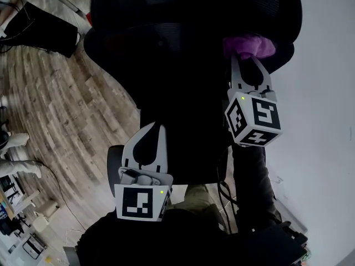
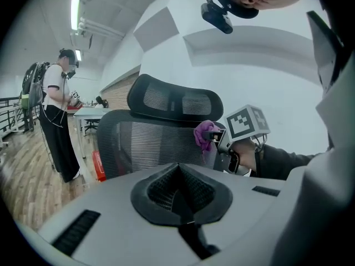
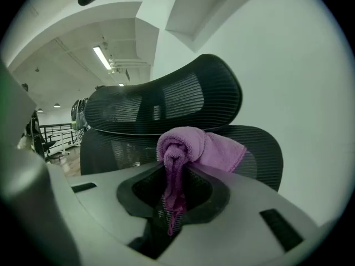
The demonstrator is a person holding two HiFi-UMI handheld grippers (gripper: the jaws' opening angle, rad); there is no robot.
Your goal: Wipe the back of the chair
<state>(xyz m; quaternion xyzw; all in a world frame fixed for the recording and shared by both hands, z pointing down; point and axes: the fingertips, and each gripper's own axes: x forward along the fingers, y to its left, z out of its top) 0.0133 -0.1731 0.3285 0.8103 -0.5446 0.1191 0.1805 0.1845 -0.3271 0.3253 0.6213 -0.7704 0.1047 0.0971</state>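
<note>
A black mesh office chair (image 1: 183, 49) fills the top of the head view; its back (image 2: 150, 143) and headrest (image 2: 175, 101) face both gripper cameras. My right gripper (image 1: 248, 57) is shut on a purple cloth (image 1: 249, 45), and the cloth (image 3: 194, 146) sits up against the upper right part of the chair back (image 3: 244, 143). My left gripper (image 1: 148, 127) hangs lower, short of the chair, with its jaws shut and nothing between them. In the left gripper view the right gripper (image 2: 219, 143) with the cloth (image 2: 205, 133) shows at the chair's right edge.
A white wall (image 1: 327, 121) runs close along the right of the chair. Wooden floor (image 1: 61, 104) lies to the left. A person (image 2: 55, 115) stands by a table (image 2: 91, 114) further back on the left. A red object (image 2: 99, 165) sits on the floor behind the chair.
</note>
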